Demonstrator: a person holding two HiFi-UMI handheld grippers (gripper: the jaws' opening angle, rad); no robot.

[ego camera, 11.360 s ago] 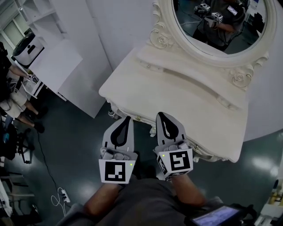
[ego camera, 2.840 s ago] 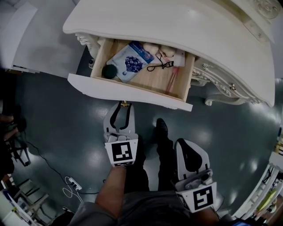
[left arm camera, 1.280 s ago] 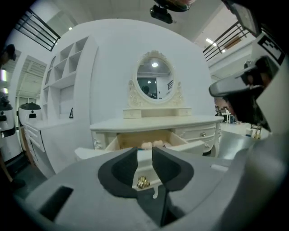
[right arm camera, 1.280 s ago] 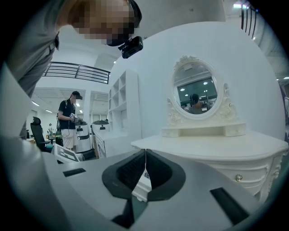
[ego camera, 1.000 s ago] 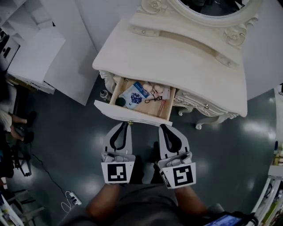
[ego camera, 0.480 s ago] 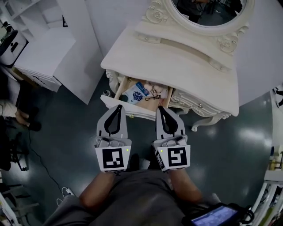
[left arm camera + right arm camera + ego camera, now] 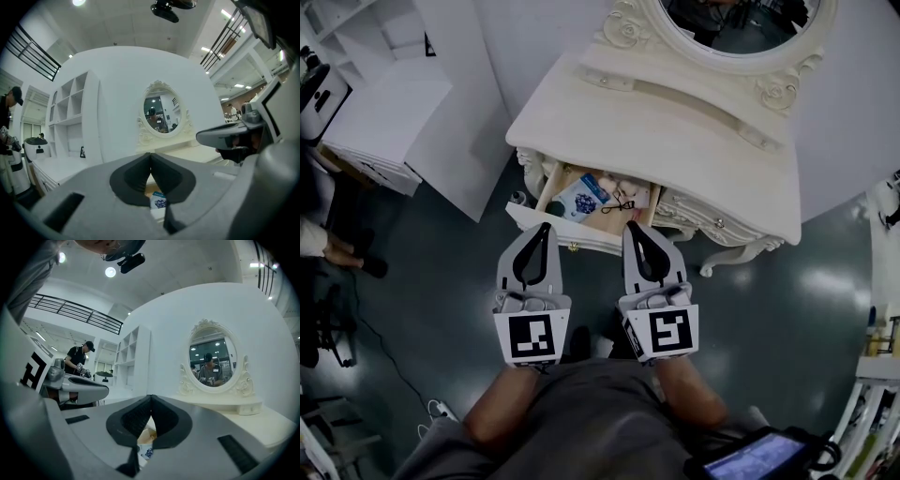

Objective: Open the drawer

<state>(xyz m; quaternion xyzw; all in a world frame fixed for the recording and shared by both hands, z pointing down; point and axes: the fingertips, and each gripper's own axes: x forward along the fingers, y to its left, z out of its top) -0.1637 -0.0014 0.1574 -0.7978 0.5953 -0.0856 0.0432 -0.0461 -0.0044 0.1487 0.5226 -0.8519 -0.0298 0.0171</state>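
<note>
The cream dressing table (image 7: 675, 141) has its left drawer (image 7: 586, 240) pulled out, with a small brass knob (image 7: 573, 247) on the front panel. In the drawer lie a blue packet (image 7: 581, 197), a black eyelash curler (image 7: 619, 202) and a dark round object (image 7: 555, 208). My left gripper (image 7: 542, 228) is shut and empty, level, in front of the drawer. The right gripper (image 7: 635, 228) is beside it, also shut and empty. In the left gripper view the jaws (image 7: 150, 154) meet, with the blue packet (image 7: 159, 202) showing below them. The right gripper view shows the right gripper (image 7: 150, 397) with its tips touching.
An oval mirror (image 7: 736, 23) stands on the table's back. White shelving and a cabinet (image 7: 384, 103) are at the left, with a person (image 7: 328, 234) beside them. A power strip (image 7: 441, 410) lies on the dark floor. A phone (image 7: 759, 457) shows at bottom right.
The drawer, shut in the oldest frame, stands pulled out. Over the last second both grippers rose side by side and now overlap the drawer front in the head view.
</note>
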